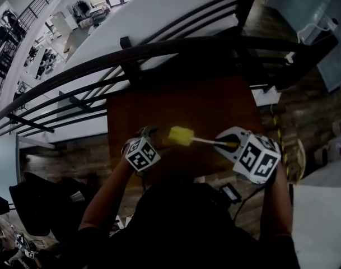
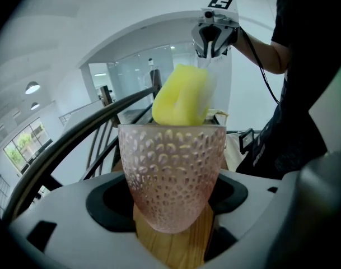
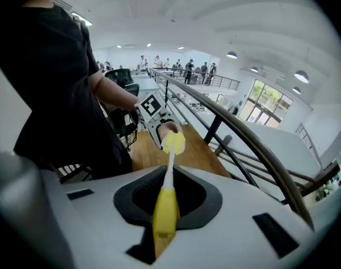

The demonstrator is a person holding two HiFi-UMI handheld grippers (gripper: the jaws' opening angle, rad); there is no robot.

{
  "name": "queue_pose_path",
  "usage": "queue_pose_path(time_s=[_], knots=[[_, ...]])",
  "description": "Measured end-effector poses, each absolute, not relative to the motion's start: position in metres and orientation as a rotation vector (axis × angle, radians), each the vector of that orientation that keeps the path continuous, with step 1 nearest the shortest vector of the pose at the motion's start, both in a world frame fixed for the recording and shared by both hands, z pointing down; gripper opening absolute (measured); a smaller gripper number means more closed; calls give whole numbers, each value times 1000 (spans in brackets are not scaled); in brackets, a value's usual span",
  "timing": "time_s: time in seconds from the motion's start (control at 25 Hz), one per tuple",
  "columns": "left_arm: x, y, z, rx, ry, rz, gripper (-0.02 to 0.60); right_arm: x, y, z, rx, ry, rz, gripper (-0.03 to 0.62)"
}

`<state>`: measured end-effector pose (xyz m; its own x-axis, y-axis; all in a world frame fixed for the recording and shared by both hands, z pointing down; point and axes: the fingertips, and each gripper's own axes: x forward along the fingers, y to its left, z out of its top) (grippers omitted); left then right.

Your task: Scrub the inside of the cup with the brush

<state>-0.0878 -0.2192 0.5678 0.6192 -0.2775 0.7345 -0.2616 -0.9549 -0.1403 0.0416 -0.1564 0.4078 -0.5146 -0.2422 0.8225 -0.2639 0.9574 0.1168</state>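
1. Our left gripper (image 2: 170, 205) is clamped on a pink dimpled glass cup (image 2: 171, 161), jaws pressed to its lower sides. The cup stands upright in the left gripper view, mouth pointing away from the gripper.
2. Our right gripper (image 3: 166, 209) is closed narrow on the yellow handle of the brush (image 3: 169, 172), whose white shaft runs straight out toward the cup.
3. The brush's yellow sponge head (image 2: 182, 97) sits at the cup's rim. Its lower end drops behind the rim, but we cannot tell how deep it reaches.
4. Both grippers hover over the near edge of the brown wooden tabletop (image 1: 198, 108), the cup toward the near left corner.
5. Our black shirt (image 1: 198, 228) fills the bottom of the head view and hides part of that near edge.
6. A dark curved railing (image 1: 159, 49) runs just beyond the tabletop's far edge.
7. A small dark device (image 1: 230, 193) lies by the near right corner.
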Motion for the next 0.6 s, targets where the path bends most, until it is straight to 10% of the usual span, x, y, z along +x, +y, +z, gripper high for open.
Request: queue_pose_path(time_s=[0.6], knots=[[-139,-259,588,-3058,762,-834,357,-8,-197,436,887,-2481,288,44]])
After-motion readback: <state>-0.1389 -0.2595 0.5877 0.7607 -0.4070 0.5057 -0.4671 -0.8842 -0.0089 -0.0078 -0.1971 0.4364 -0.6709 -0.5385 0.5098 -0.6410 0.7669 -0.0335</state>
